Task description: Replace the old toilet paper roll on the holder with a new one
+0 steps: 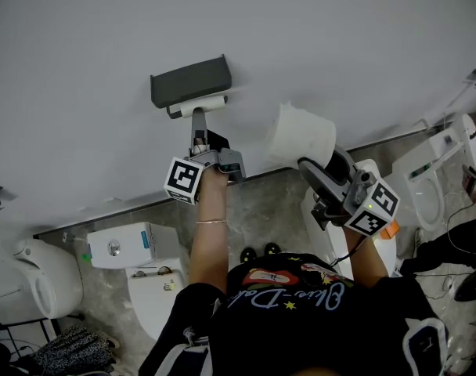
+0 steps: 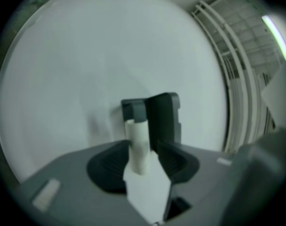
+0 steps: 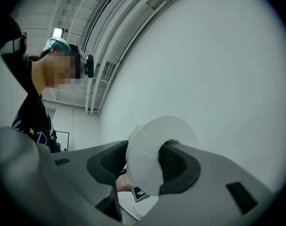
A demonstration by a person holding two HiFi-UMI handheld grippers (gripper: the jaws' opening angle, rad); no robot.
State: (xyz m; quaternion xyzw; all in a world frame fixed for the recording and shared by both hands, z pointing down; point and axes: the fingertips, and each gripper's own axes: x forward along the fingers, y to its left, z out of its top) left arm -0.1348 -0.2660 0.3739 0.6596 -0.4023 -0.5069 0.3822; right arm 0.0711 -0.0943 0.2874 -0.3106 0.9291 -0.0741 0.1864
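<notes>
Left gripper [image 1: 197, 125]: jaws wide apart, either side of the bare tube [image 1: 200, 105] on the holder [image 1: 189, 81], not clamping it. Right gripper [image 1: 310, 164]: jaws clamped on the new roll's [image 1: 302, 135] wall.

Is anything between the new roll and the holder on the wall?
No. In the head view only bare wall separates the new toilet paper roll from the holder, where the old roll sits.
</notes>
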